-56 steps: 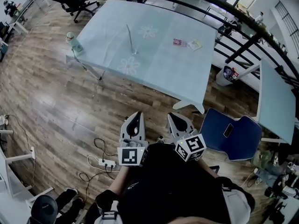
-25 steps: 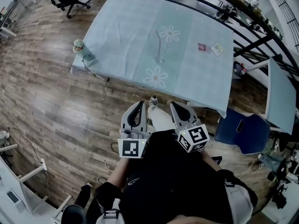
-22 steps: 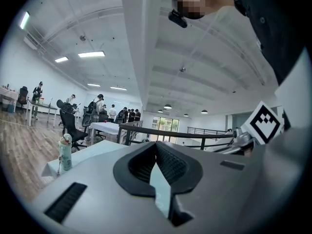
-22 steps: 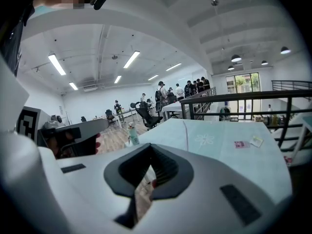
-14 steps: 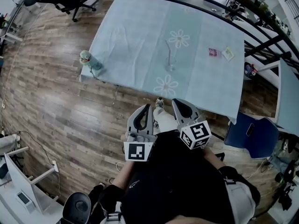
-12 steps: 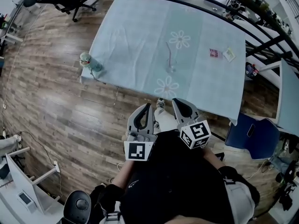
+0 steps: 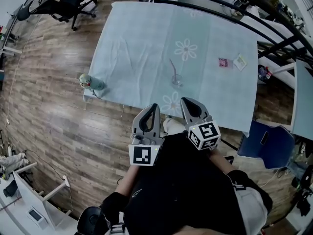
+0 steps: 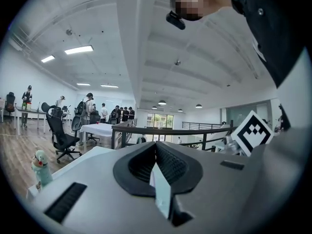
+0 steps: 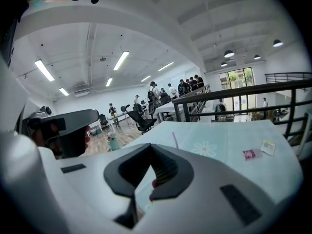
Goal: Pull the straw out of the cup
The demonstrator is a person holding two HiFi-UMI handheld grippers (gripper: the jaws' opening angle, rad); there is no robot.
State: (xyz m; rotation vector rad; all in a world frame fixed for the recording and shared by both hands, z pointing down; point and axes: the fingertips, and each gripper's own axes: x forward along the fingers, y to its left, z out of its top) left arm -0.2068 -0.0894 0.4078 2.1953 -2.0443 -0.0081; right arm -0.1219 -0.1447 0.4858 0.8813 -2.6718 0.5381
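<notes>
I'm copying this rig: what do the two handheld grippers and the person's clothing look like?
The left gripper and right gripper are light grey tapering shells with black ribbed fingers. Each carries a white cube with black square markers. The person wears a black top.

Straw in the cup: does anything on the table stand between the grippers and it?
Nothing visible does. Only bare tablecloth lies between the left gripper, the right gripper and the cup with its straw; two small packets lie off to the right.
</notes>
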